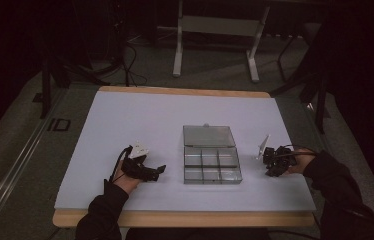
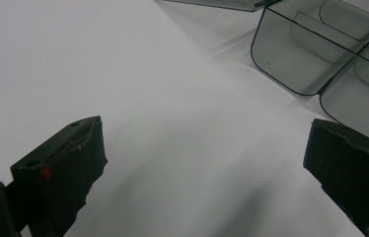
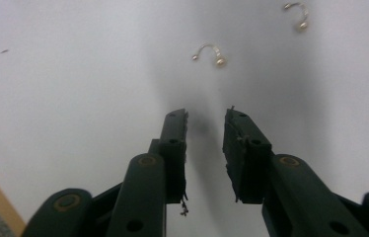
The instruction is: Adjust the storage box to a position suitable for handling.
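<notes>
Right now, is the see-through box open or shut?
Open. In the high view the clear box has its lid laid back flat on the table, and its compartments show uncovered. They look empty.

Open organiser box and two small hooks

The clear, gridded box (image 1: 211,165) sits mid-counter, lid flat behind; two gold hooks (image 3: 210,53) lie apart nearby.

We see our dark long sleeves (image 1: 106,207), black two-jaw grippers, left gripper (image 1: 147,171) and right gripper (image 1: 276,161), each topped by a pale triangular plate (image 1: 139,149)
</notes>
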The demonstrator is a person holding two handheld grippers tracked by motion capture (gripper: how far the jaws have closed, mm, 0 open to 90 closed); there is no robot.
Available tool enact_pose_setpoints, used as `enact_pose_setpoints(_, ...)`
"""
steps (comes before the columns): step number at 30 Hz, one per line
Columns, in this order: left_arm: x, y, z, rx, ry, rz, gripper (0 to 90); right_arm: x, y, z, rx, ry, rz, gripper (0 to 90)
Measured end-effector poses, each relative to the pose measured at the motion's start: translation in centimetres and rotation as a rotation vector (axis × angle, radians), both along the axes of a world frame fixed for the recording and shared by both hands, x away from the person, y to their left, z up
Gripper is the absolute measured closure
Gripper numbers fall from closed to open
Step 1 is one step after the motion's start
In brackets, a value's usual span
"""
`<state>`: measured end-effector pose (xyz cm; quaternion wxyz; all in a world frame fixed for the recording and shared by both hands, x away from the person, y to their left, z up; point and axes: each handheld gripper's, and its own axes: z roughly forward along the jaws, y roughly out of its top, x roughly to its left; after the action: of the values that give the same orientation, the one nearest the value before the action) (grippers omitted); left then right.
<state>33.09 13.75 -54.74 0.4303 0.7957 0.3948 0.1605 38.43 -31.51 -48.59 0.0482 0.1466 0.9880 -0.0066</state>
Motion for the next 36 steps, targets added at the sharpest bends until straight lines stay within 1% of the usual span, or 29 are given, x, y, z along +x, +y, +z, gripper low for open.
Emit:
enact_pose_setpoints(2, 0.0, 0.0, 0.0, 0.001, -0.001, -0.001, 3.1, 0.2, 0.1, 0.0, 0.012, -0.007, 0.009, 74.3)
enact_pose_setpoints(3, 0.0, 0.0, 0.0, -0.001, -0.001, -0.002, 3.1, 0.4, 0.2, 0.0, 0.019, -0.002, 0.008, 74.9)
enact_pose_setpoints(8, 0.0, 0.1, 0.0, -0.008, -0.001, -0.006, 3.1, 1.0, 0.9, -0.4, 0.016, 0.001, 0.021, 76.9)
enact_pose_setpoints(9, 0.0, 0.1, 0.0, -0.008, -0.001, -0.007, 3.1, 1.1, 1.1, -0.5, 0.018, 0.009, 0.024, 76.9)
enact_pose_setpoints(16, 0.0, 0.1, 0.0, -0.012, -0.001, -0.013, 3.1, 1.4, 2.0, -1.1, -0.009, 0.019, 0.046, 77.9)
enact_pose_setpoints(23, 0.0, 0.1, 0.0, -0.009, -0.001, -0.014, 3.1, 1.9, 2.3, -1.4, -0.013, 0.034, 0.042, 79.7)
enact_pose_setpoints(26, 0.0, 0.1, 0.0, -0.009, 0.001, -0.014, 3.1, 2.0, 2.3, -1.5, -0.011, 0.044, 0.047, 80.7)
enact_pose_setpoints(29, 0.0, 0.1, 0.0, -0.008, 0.000, -0.014, 3.1, 2.1, 2.2, -1.5, -0.004, 0.054, 0.039, 81.7)
enact_pose_setpoints(36, -0.1, 0.0, 0.0, -0.009, -0.003, -0.012, 3.1, 2.0, 2.5, -1.6, -0.026, 0.061, 0.037, 85.9)
